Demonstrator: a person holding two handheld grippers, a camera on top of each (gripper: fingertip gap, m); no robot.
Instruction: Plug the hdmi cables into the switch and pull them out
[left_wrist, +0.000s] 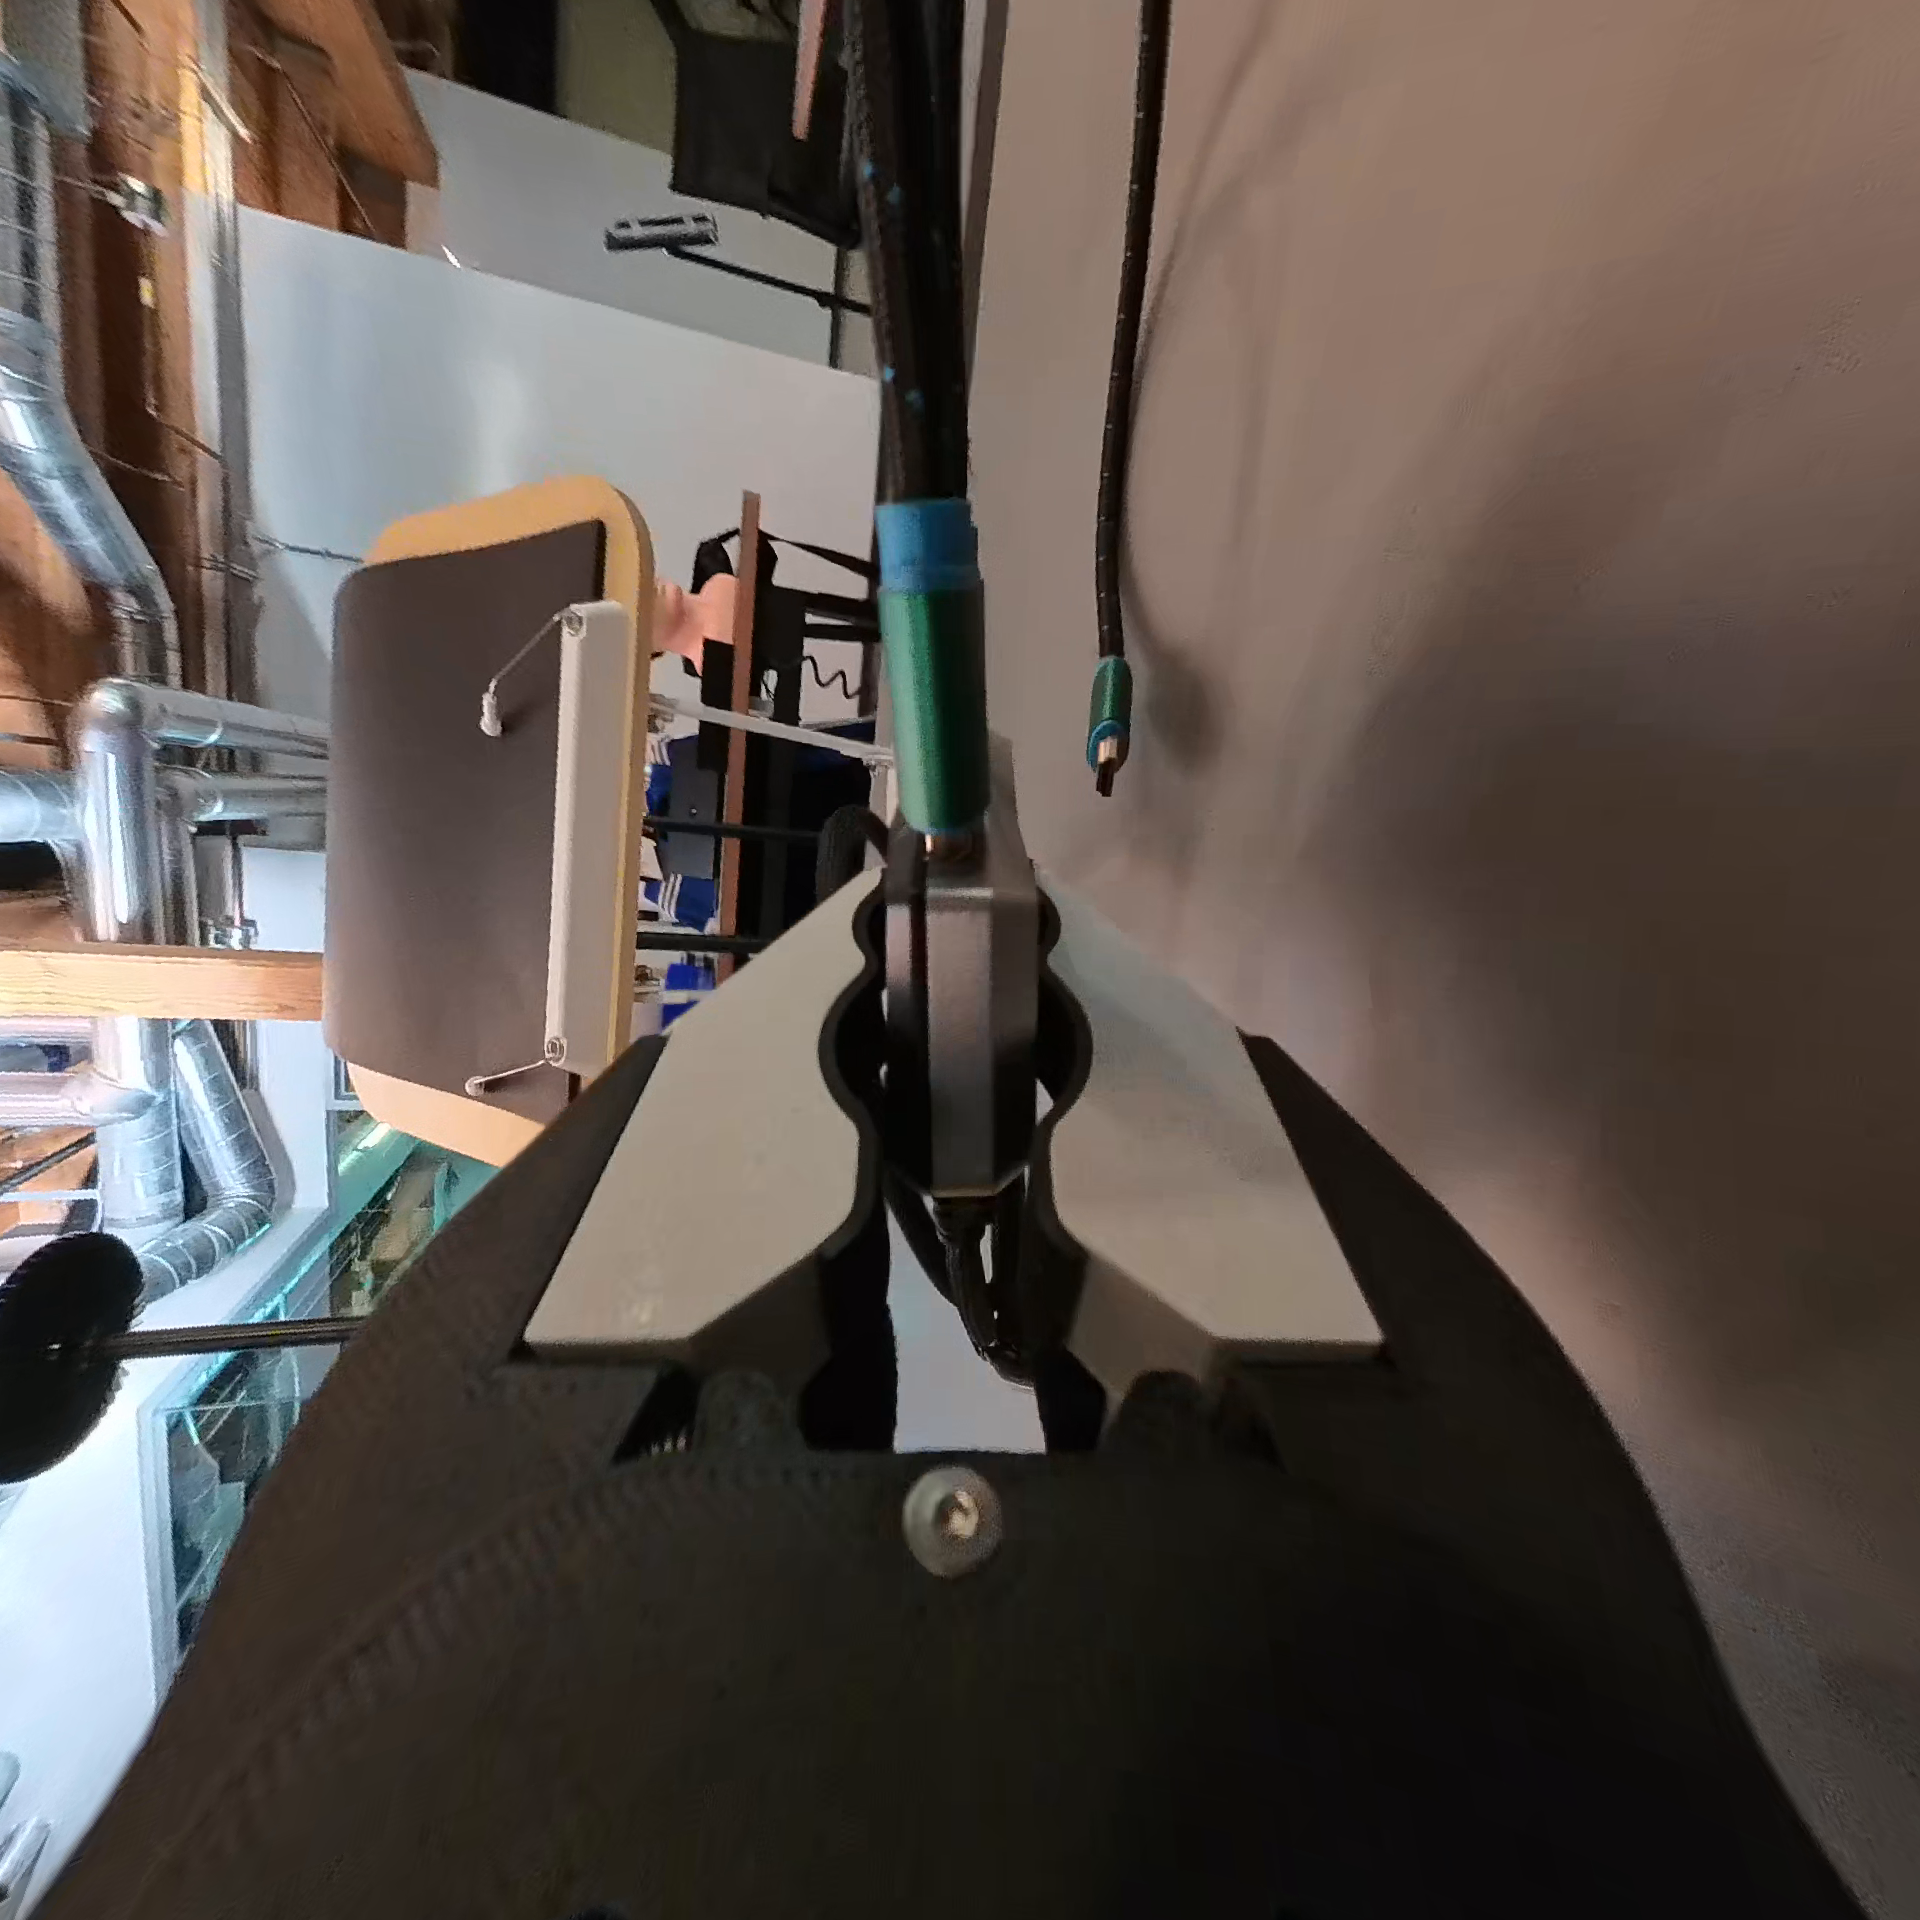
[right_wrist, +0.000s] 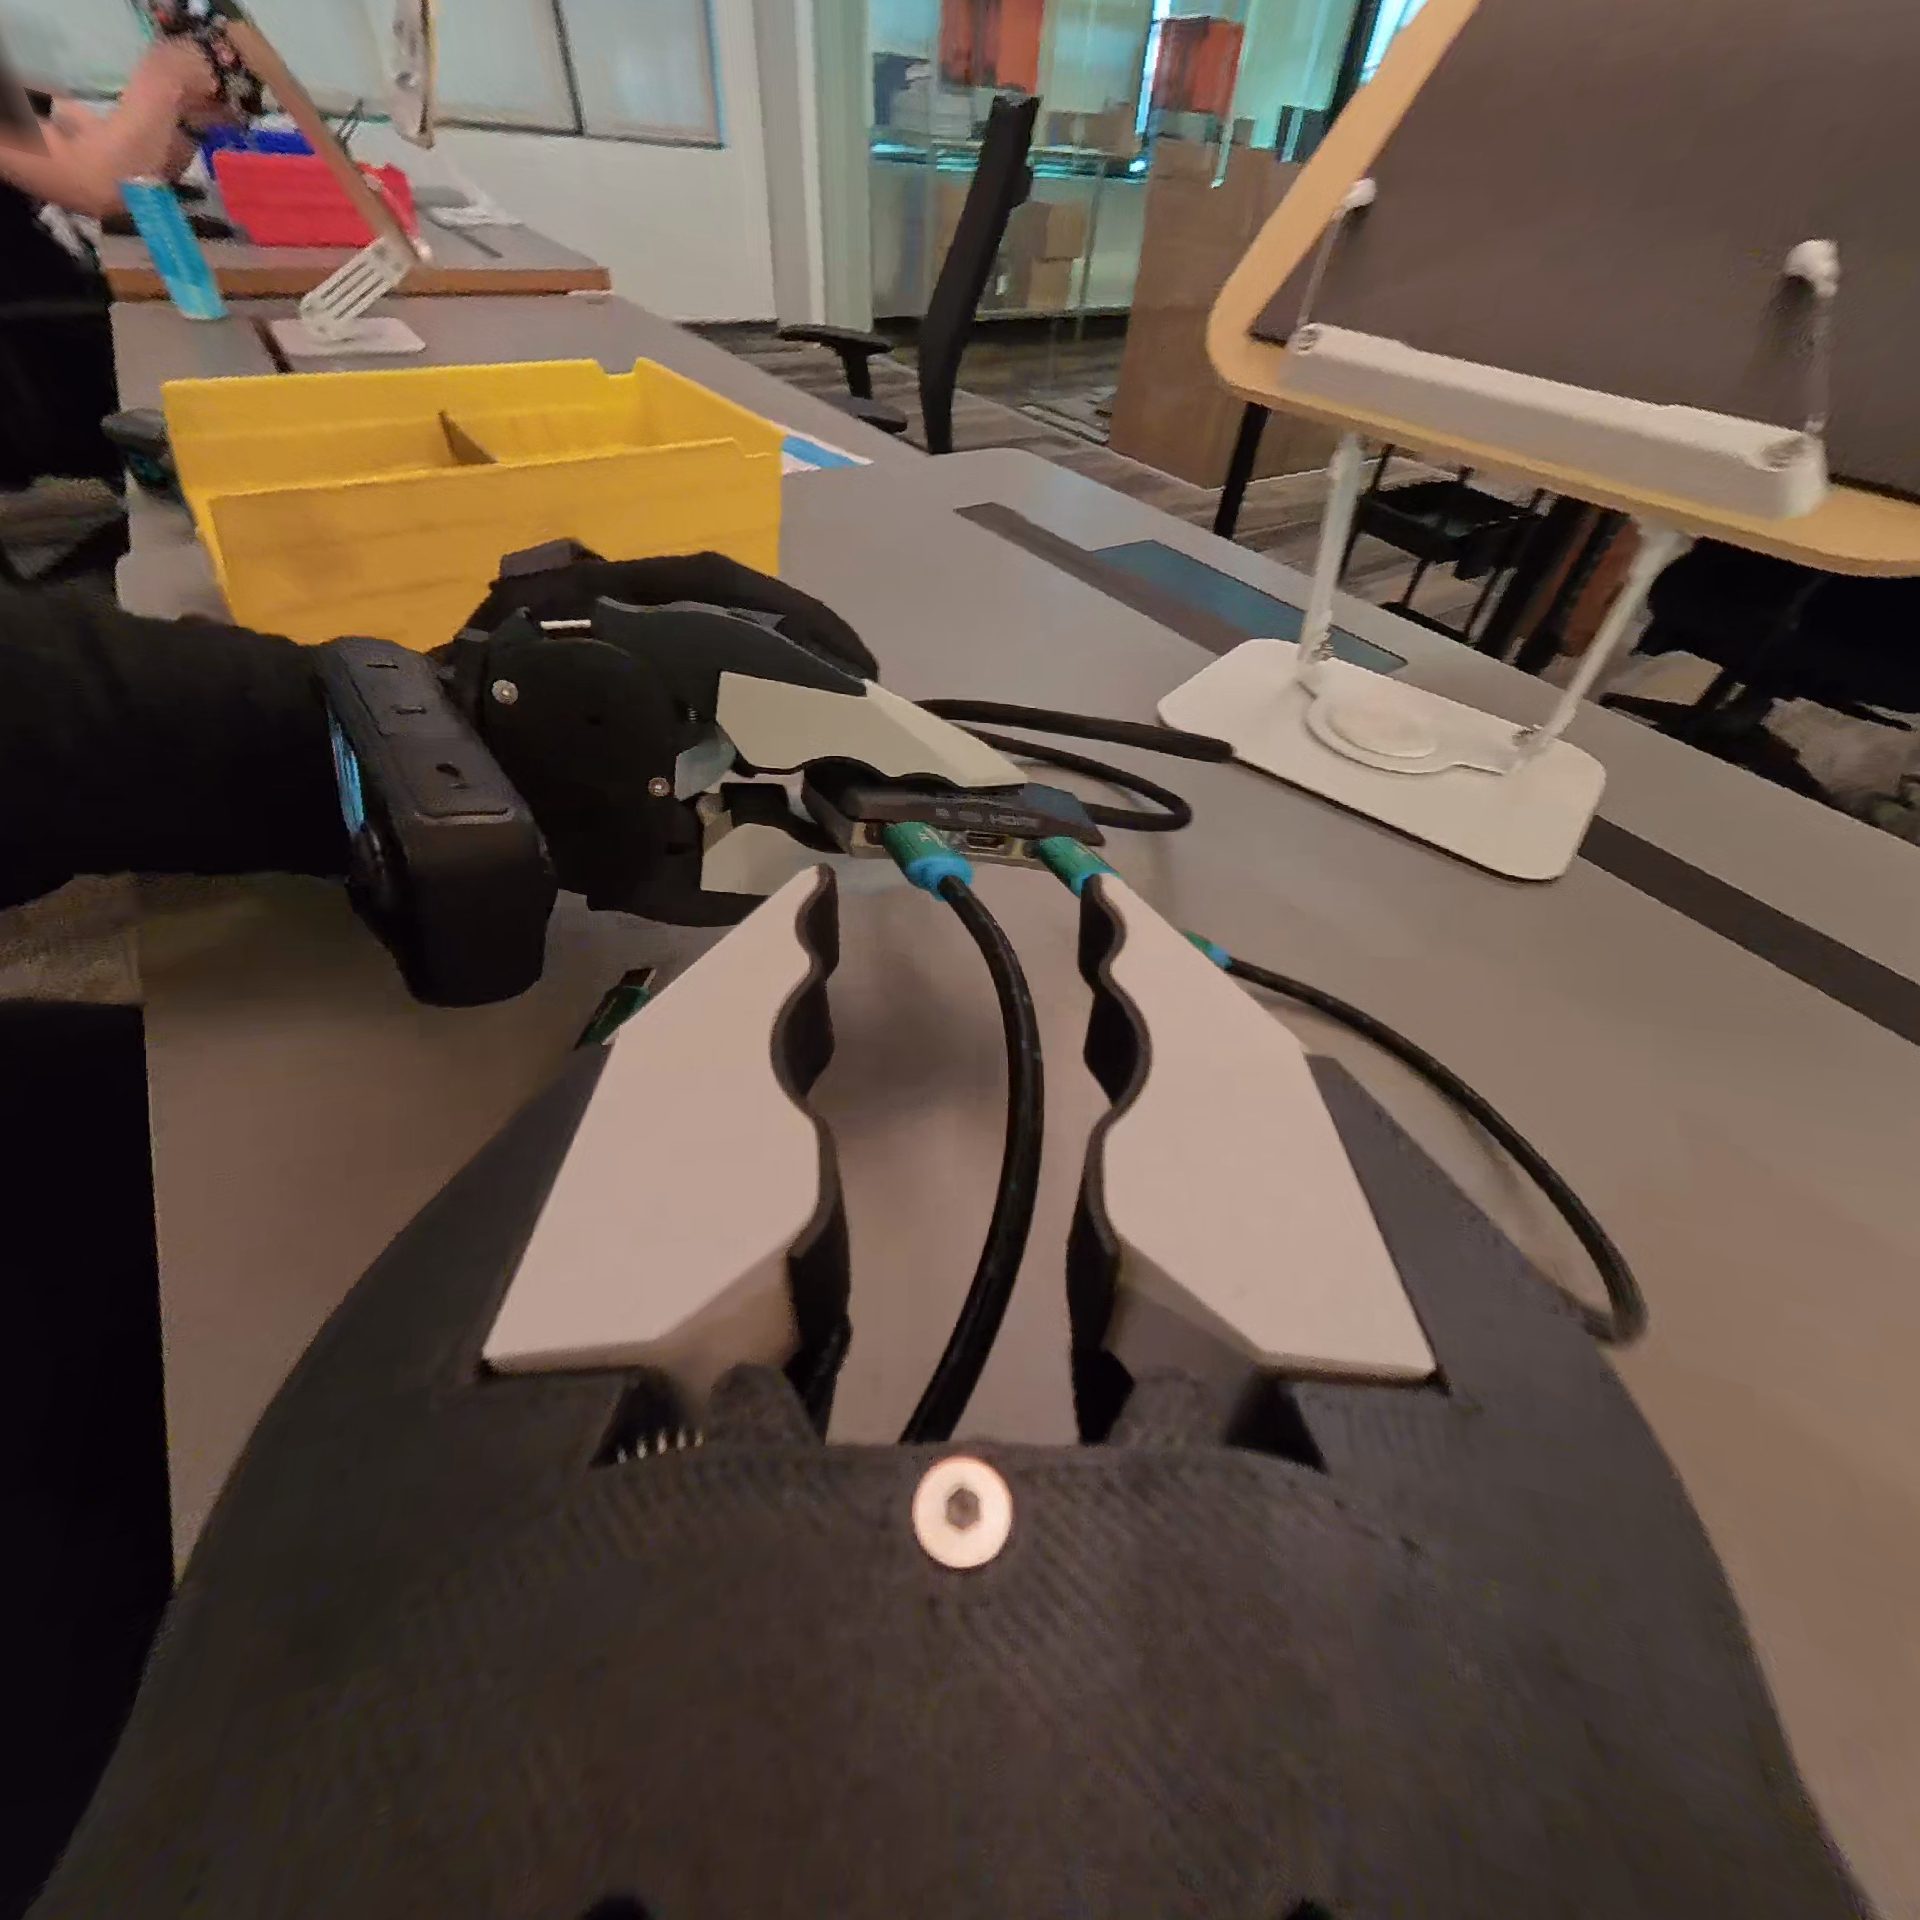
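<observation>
Left gripper (right_wrist: 914, 774) is clamping the HDMI switch (right_wrist: 956, 816) flat between its grey fingers, holding it just above the grey desk (right_wrist: 1558, 1039). In the left wrist view the same switch (left_wrist: 961, 997) is sitting edge-on in the scalloped pads, gripped firmly.

Two green-shelled plugs are sitting in the switch's near face: one with a blue tape band (right_wrist: 920, 852) on the left port, another (right_wrist: 1070, 864) on the right port. The middle port between them is showing empty. A third green plug (left_wrist: 1110, 722) is lying loose on the desk, well apart from the switch; the right wrist view is catching only a sliver of what may be this same plug (right_wrist: 618, 1003), beside the right gripper's left finger.

Right gripper (right_wrist: 956, 935) is hovering with its fingers apart, holding nothing. The taped plug's black cable (right_wrist: 1013, 1143) is running up through the gap between them.

Judgement: the work is partway through, either one plug short of a full insertion or one plug already out; I cannot tell which. Either way the right gripper looks lined up on the taped plug. Next move calls for advancing until the fingers are flanking the green shell, not the cable, closing squarely, then moving straight along the port axis while the left gripper is bracing the switch.

Yellow divided bin (right_wrist: 468, 488) and white tablet stand (right_wrist: 1382, 758) are standing clear.
</observation>
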